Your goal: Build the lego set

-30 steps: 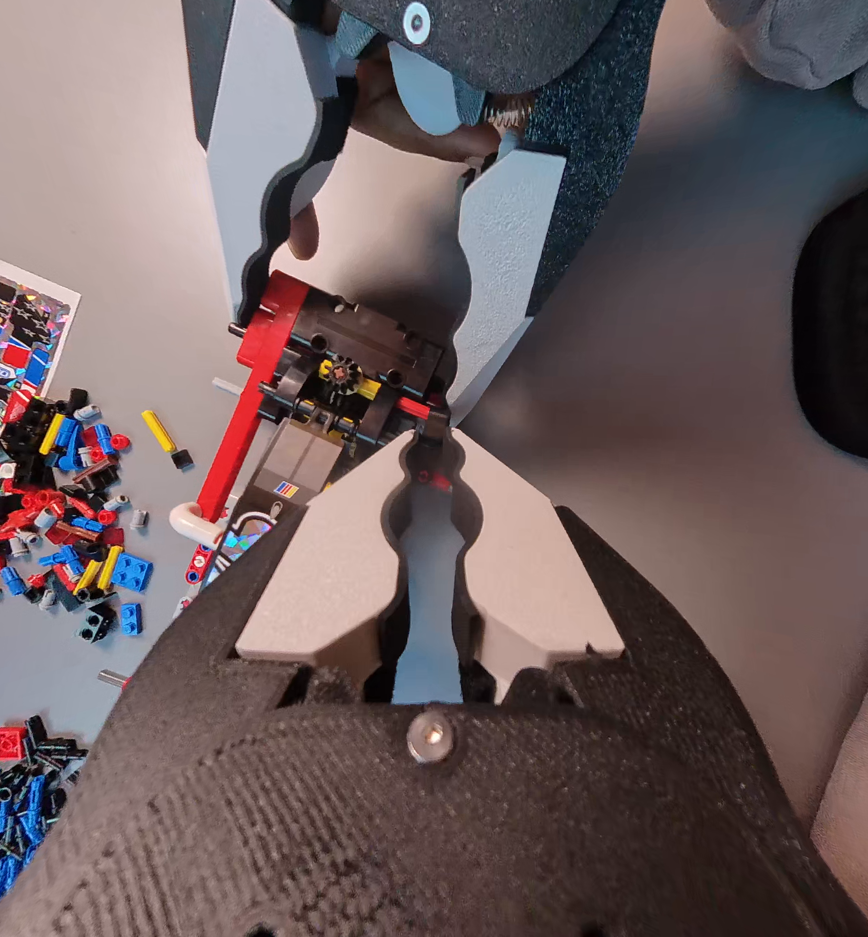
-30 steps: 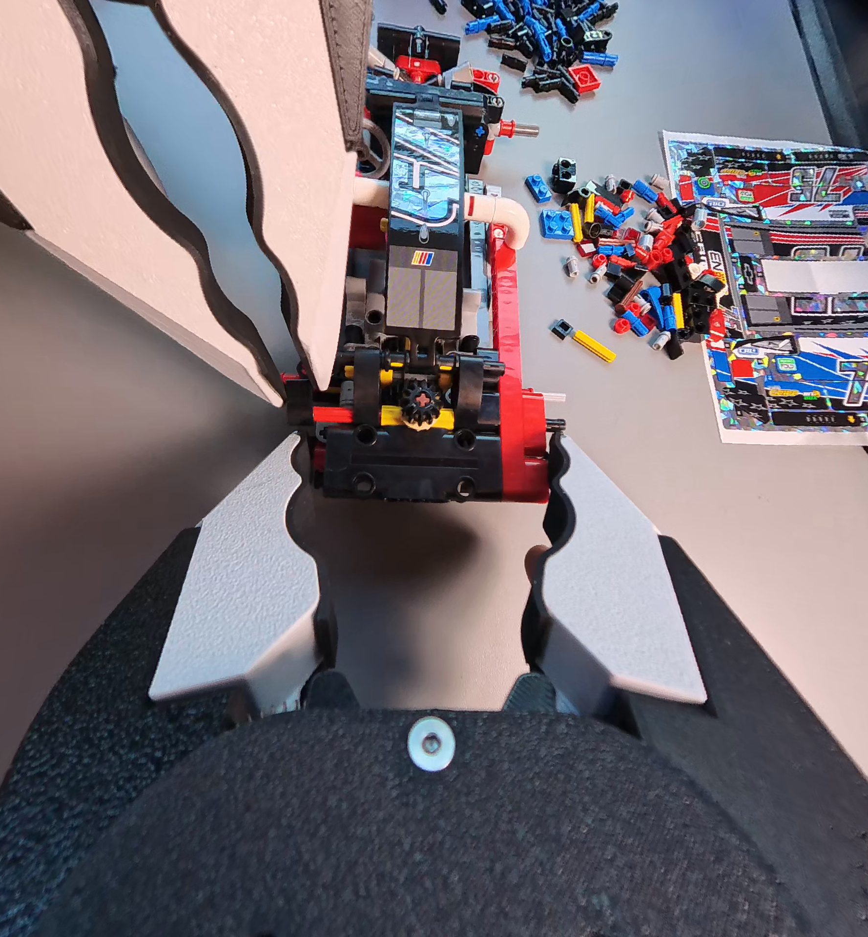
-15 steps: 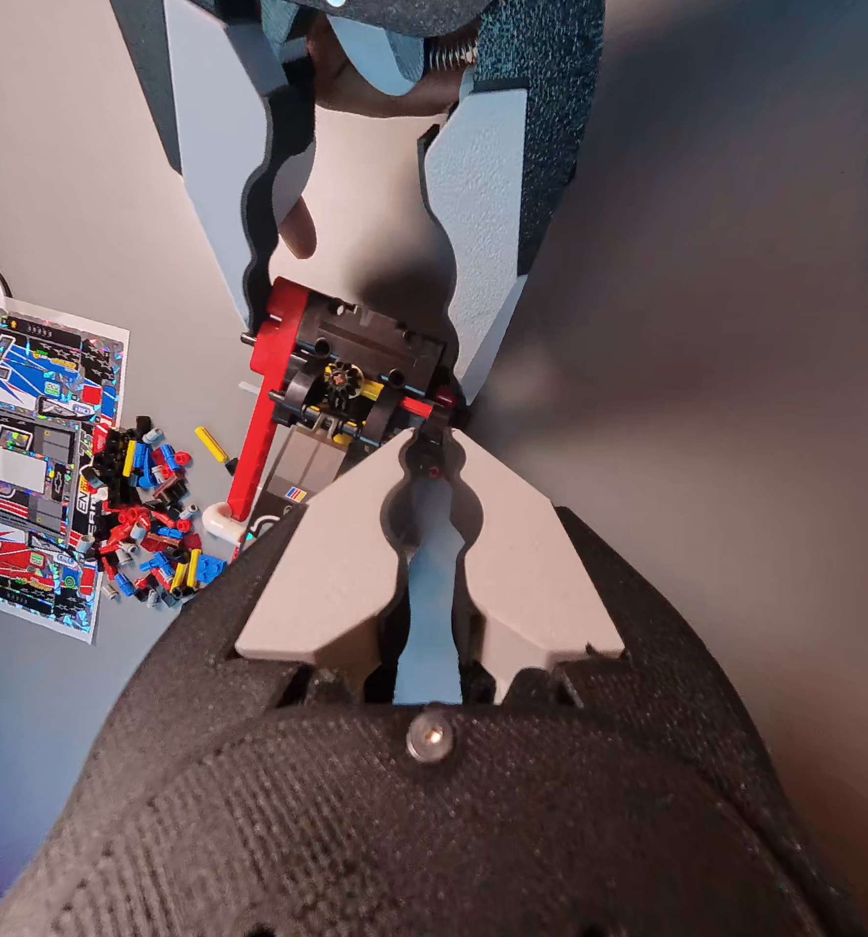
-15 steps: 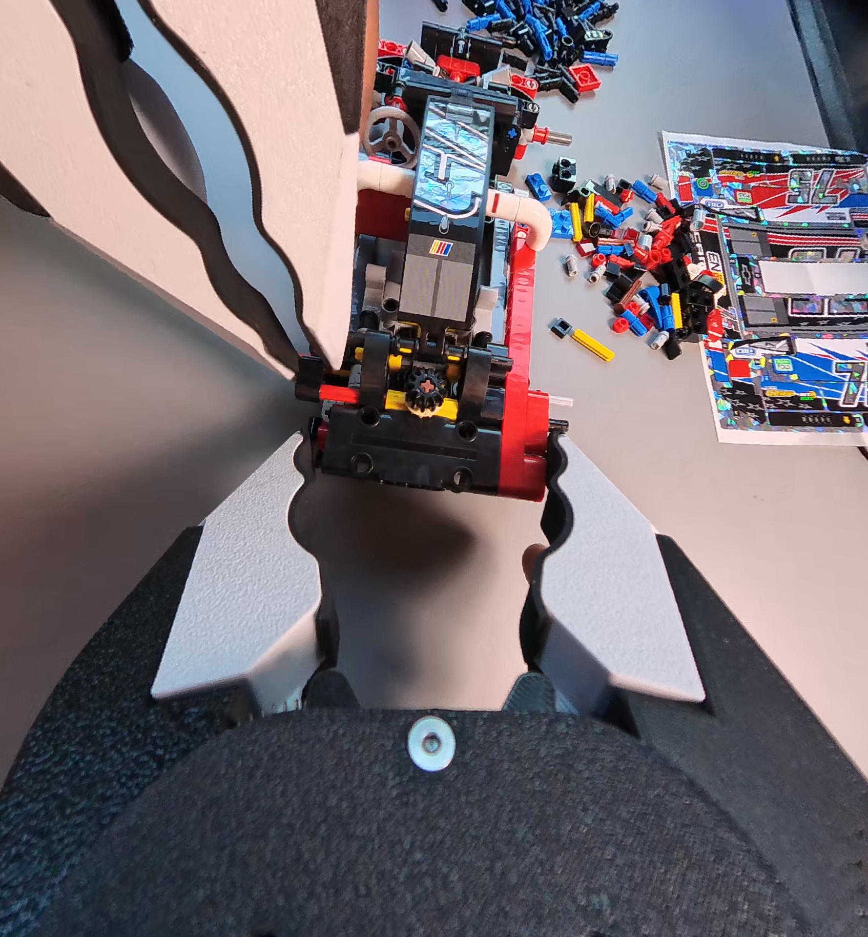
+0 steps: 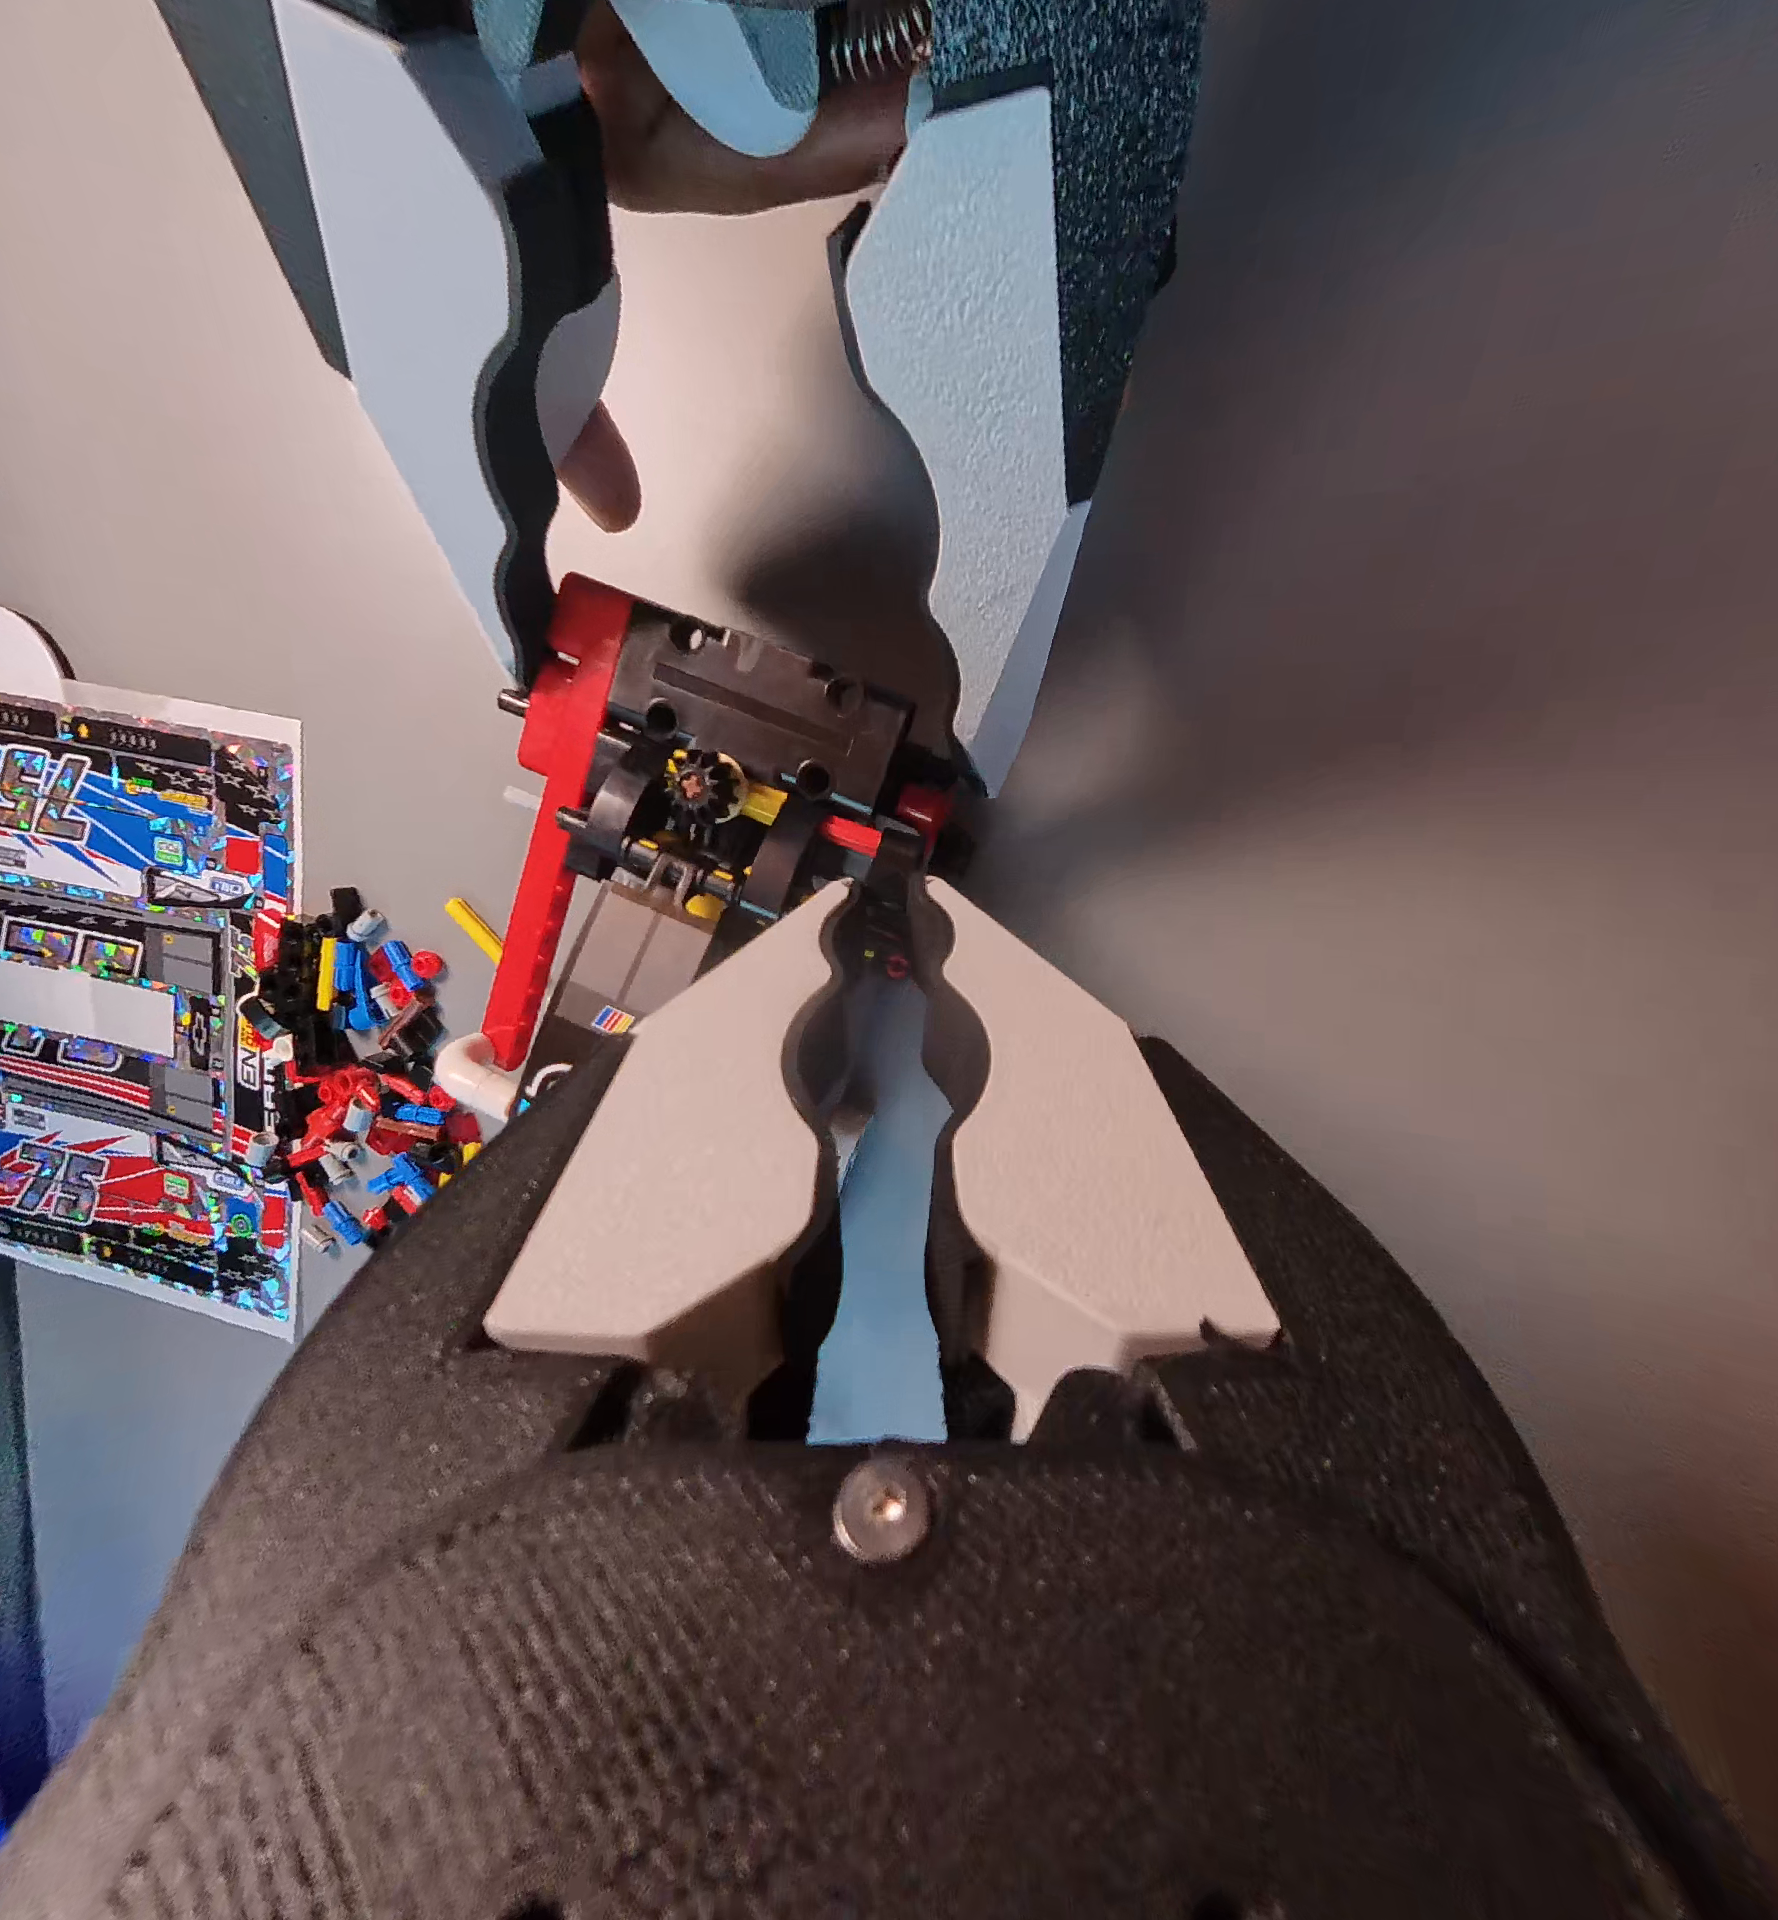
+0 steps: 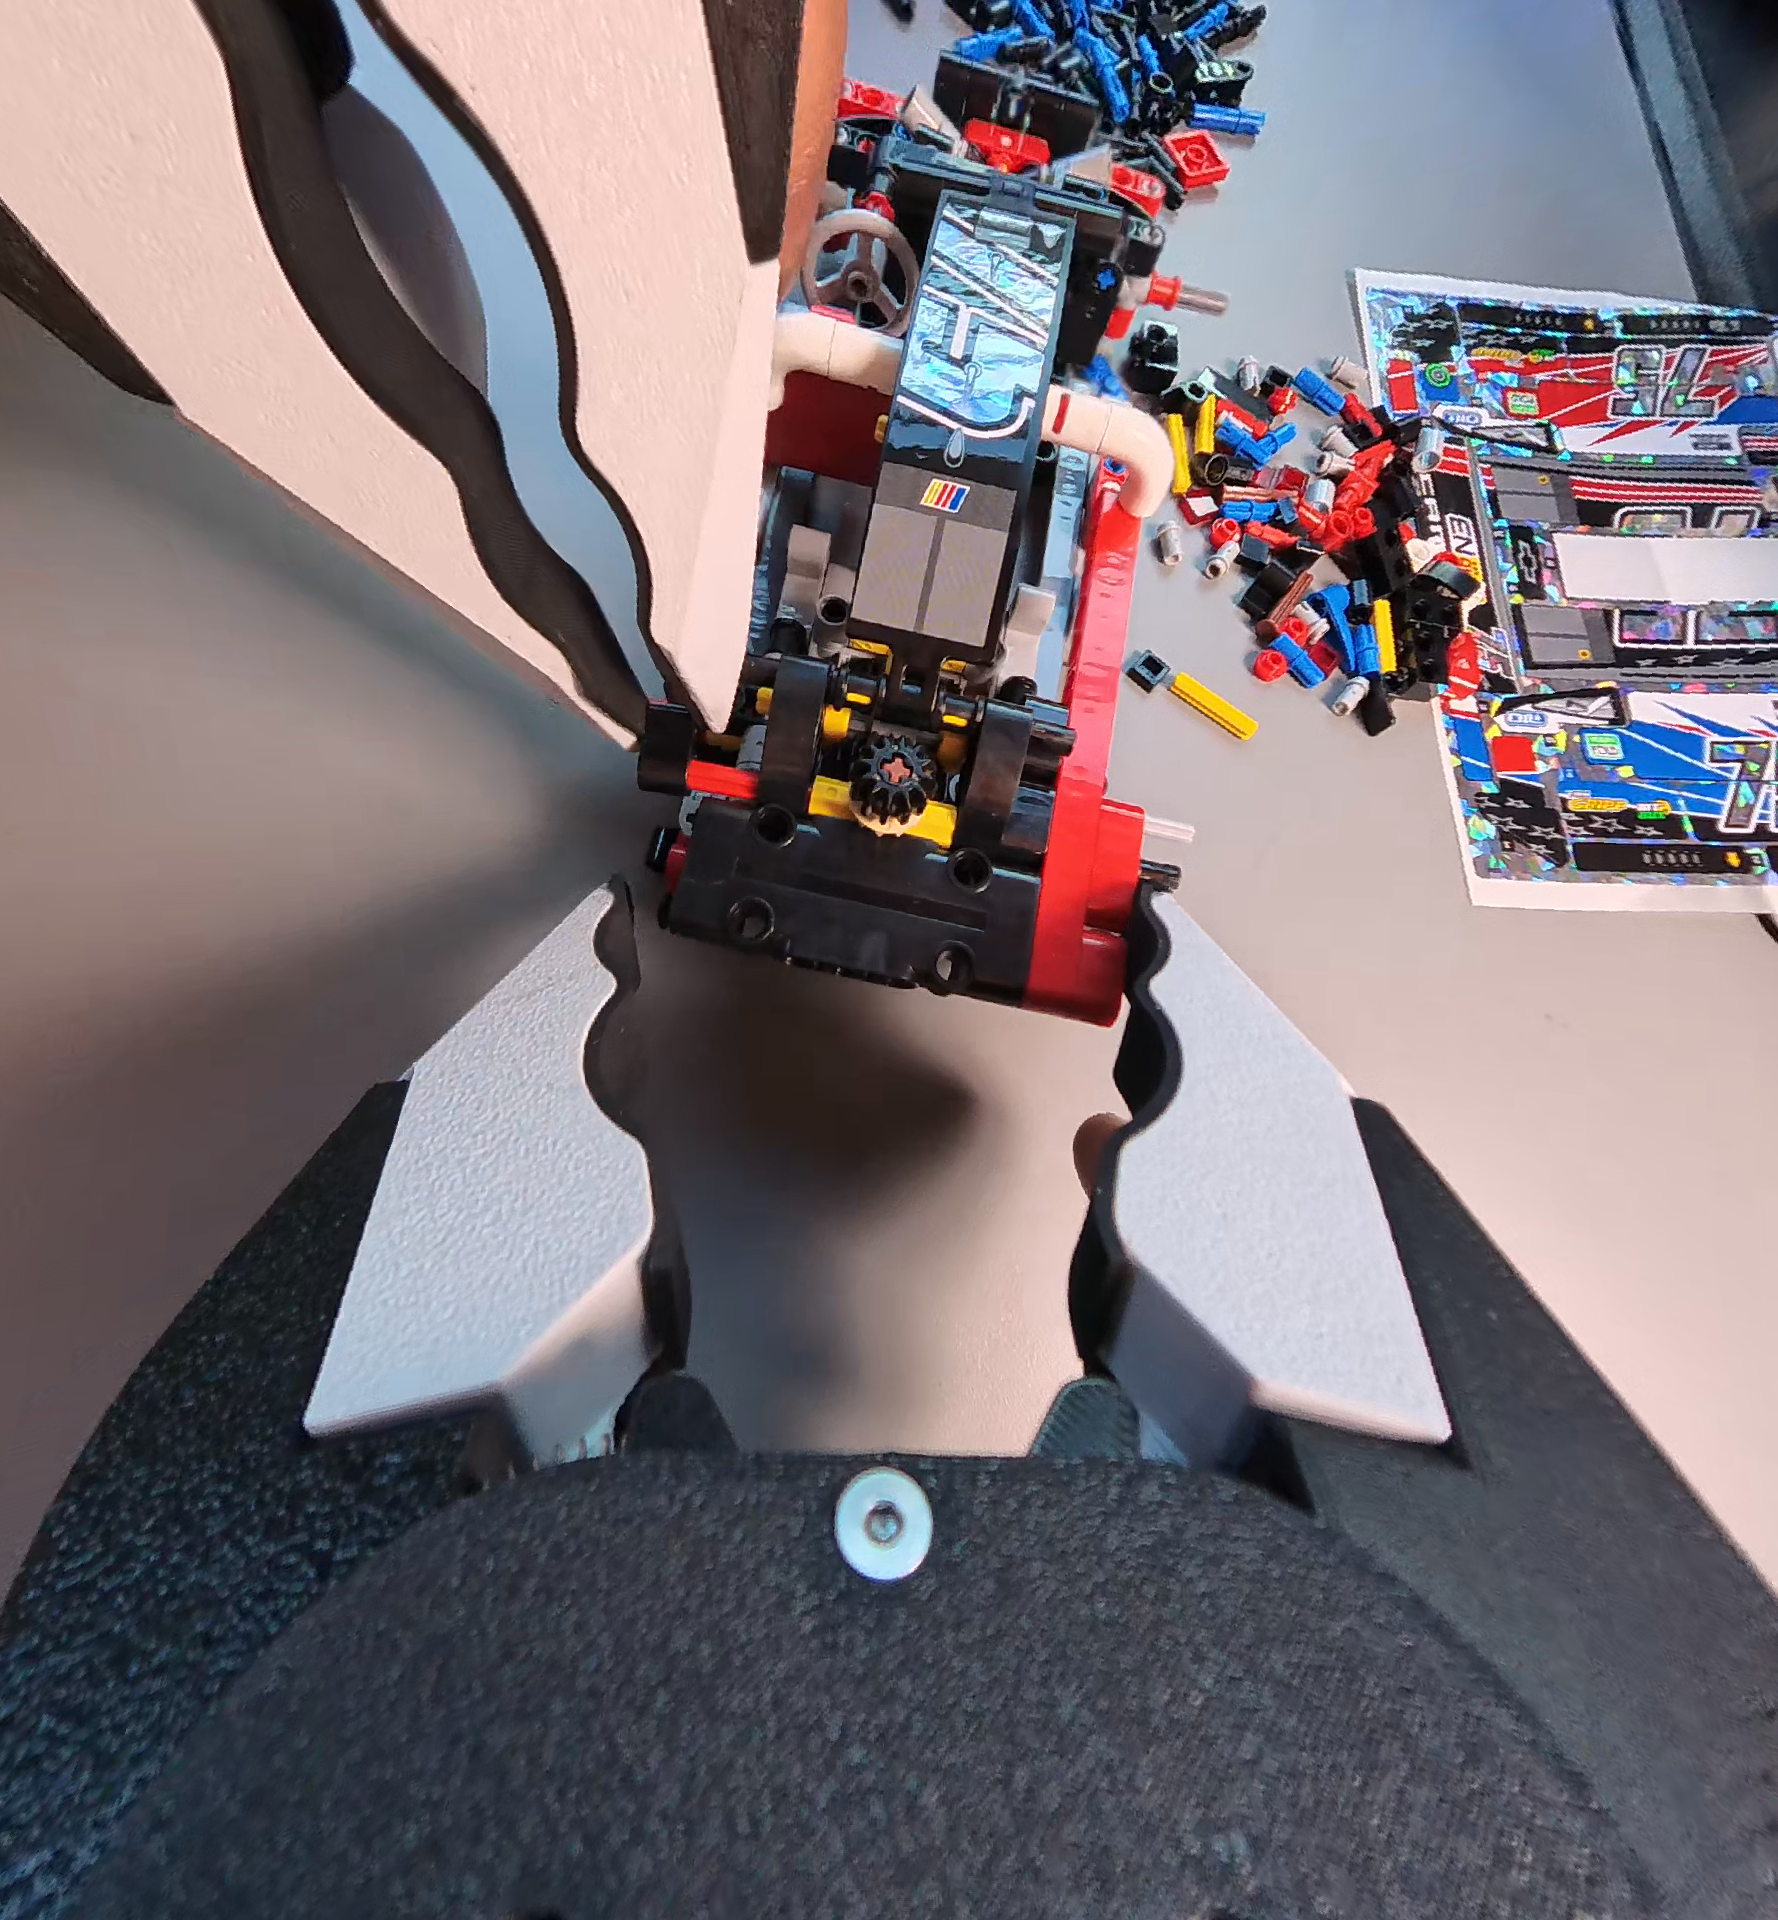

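Red-black lego car [image 6: 926, 644] now tilted, rear lifted off desk [image 6: 241, 727] vs 1 s ago. Your left claw [image 5: 880, 914] pinched tight on rear-corner black pin; right claw [image 6: 880, 935] wide open, straddling rear, holding nothing. Prob. repositioning, not adding parts.

My grey-fingered, black-bodied claw [image 6: 880, 914] faces a red, black and yellow lego car [image 6: 926, 665]; a holographic red-white-blue sticker sheet [image 6: 1633, 582] lies on the grey desk [image 6: 1384, 1039].
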Motion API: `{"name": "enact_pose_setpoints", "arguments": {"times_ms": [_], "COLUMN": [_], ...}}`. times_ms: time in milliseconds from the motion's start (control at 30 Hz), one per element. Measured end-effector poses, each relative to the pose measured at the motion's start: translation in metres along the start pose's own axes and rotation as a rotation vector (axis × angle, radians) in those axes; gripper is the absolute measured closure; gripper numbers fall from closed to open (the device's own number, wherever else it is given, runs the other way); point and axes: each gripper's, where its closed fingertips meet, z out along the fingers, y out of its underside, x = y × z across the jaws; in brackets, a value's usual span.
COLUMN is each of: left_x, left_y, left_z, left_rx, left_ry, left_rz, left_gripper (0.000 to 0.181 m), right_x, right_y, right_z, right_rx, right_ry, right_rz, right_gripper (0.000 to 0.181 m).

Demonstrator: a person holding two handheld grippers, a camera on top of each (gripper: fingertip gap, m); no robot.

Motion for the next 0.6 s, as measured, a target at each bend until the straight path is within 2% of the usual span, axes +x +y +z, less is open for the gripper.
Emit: {"name": "enact_pose_setpoints", "arguments": {"times_ms": [33, 300, 433, 600], "left_x": [-0.001, -0.003, -0.005, -0.007], "left_y": [0.000, -0.001, -0.002, -0.004], "left_z": [0.001, 0.000, 0.000, 0.002], "left_rx": [-0.010, -0.017, 0.020, 0.057], "left_ry": [-0.007, -0.066, -0.085, -0.087], "left_rz": [0.011, 0.118, 0.114, 0.096], "left_gripper": [0.176, 0.176, 0.175, 0.174], "right_x": [0.001, 0.002, 0.000, 0.005], "right_y": [0.000, 0.001, -0.003, -0.009], "right_z": [-0.001, -0.001, 0.000, 0.000], "right_rx": [0.002, -0.001, 0.020, 0.079], "right_ry": [0.000, 0.003, 0.002, 0.020], "right_rz": [0.005, 0.018, 0.076, 0.160], "right_gripper": [0.090, 0.091, 0.080, 0.080]}}
